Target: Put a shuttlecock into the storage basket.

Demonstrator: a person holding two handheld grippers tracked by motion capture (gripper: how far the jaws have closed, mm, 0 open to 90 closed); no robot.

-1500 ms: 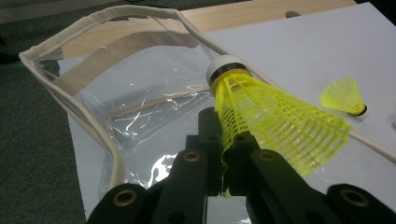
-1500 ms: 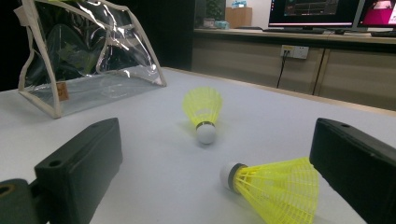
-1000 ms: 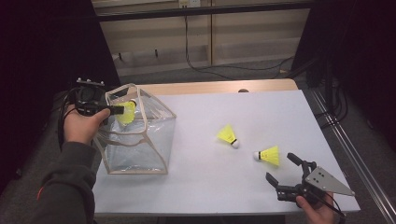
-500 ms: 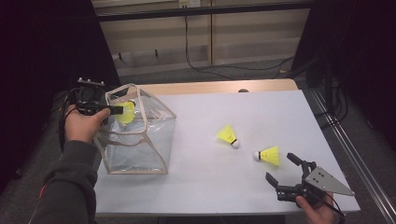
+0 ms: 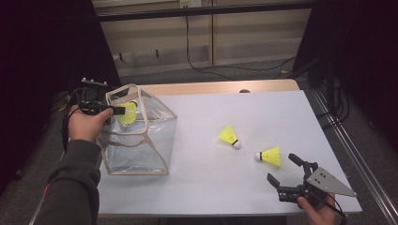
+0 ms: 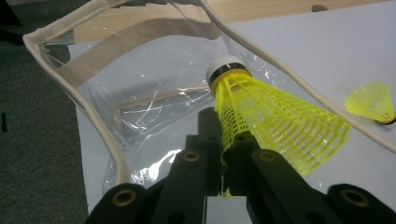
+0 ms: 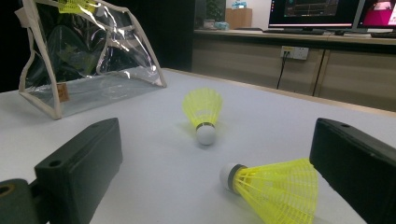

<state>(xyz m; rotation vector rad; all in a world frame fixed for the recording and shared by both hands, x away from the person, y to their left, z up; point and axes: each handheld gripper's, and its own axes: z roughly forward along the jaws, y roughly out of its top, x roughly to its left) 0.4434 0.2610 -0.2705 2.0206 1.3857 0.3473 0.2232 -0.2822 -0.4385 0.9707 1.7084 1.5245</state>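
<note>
We hold one shuttlecock (image 6: 261,107) pinched in our left gripper (image 6: 224,154) fingers over the clear bag's (image 5: 155,140) mouth, release due next, while our right gripper (image 5: 286,171) fingers stand spread just short of another shuttlecock (image 7: 275,186) on the bench (image 5: 244,187).

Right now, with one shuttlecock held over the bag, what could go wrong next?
1. The left gripper pinches only the skirt edge of the held shuttlecock; the mesh could deform or slip out.
2. The bag is soft with a slanted, sagging rim; a release near that rim might drop the shuttlecock outside.
3. The right gripper sits open beside the nearest loose shuttlecock; closing in could nudge it and roll it away.
</note>
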